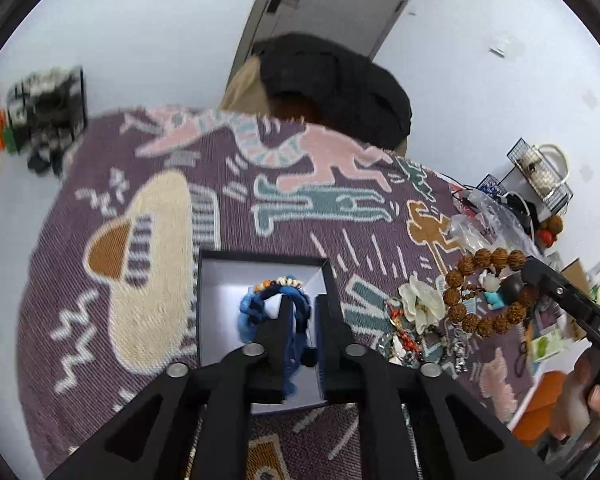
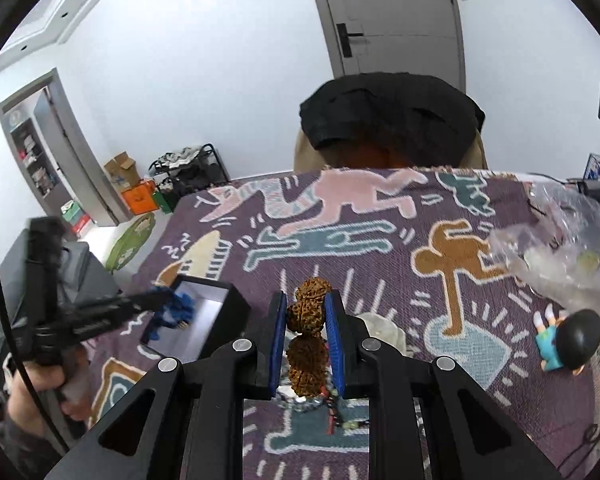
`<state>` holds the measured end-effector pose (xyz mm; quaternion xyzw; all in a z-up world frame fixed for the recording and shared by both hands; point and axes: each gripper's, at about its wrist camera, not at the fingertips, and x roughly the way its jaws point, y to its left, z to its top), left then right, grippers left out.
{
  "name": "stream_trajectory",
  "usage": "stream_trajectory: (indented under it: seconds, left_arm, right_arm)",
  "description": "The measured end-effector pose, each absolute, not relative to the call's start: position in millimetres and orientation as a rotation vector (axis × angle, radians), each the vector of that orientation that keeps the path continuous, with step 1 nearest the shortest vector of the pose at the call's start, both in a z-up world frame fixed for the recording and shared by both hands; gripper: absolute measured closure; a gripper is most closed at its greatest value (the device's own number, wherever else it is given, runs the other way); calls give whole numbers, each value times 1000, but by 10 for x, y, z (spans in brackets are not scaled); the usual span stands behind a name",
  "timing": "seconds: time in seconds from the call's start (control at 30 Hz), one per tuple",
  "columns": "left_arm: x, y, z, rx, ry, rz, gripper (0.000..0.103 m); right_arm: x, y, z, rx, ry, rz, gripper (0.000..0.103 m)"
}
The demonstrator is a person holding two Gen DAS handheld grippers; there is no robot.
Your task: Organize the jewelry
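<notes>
A black box with a white inside point(image 1: 220, 280) sits on the patterned cloth; it also shows in the right wrist view point(image 2: 216, 320). My left gripper point(image 1: 302, 304) reaches into it, its jaws close around a blue bead bracelet point(image 1: 256, 304) that hangs inside the box. My right gripper point(image 2: 306, 300) is shut on a brown walnut-bead bracelet point(image 2: 306, 344) and holds it above the cloth; the bracelet also shows in the left wrist view point(image 1: 480, 292). A heap of loose jewelry point(image 1: 416, 336) with a white fabric flower point(image 1: 420, 300) lies right of the box.
A small boy figurine point(image 2: 568, 340) lies at the right. Crumpled clear plastic bags point(image 2: 568, 252) sit at the far right. A chair with a black coat point(image 2: 392, 120) stands behind the table. A shoe rack point(image 2: 188, 176) and boxes stand on the floor at left.
</notes>
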<state>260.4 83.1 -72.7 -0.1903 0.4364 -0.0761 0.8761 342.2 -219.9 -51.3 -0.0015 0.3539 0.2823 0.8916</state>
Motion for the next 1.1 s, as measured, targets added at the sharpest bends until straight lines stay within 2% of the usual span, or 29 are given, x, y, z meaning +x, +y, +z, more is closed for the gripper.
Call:
stream_trajectory:
  seconds: [0.03,0.07,0.13,0.57,1.0,1.03,1.07,1.1]
  left_arm:
    - [2598,868,-740,-416,911,-160,69]
    - [2573,915,-734,-428,899,-152,46]
    - [2493,995,-687,-431,851,-129,24]
    - [2044,1636,-552,-463,743,-56,22]
    - [1872,1838,-567,-430,721,3,22]
    - [1869,1831,-568,-425,723,6,22]
    - [1867,1823,-567,-422,724,6,22]
    - [1864,1812,-565,-420,723,6,22]
  right_arm:
    - [3410,-2168,-484,-5,731,592,82]
    - [3394,-2143,-457,-7,727,598,83]
    - [3373,-2075,-412,-12,721,609,82]
    - [3220,-1216,-394,-51,745,759,83]
    - [3265,-526,-858,-108,873,788,82]
    - [3295,-522,-909,-138,889,744,80]
    - [3318,-538,-941,-161,898,712,73]
    - [3327,-563,-952,-171,898,696,61]
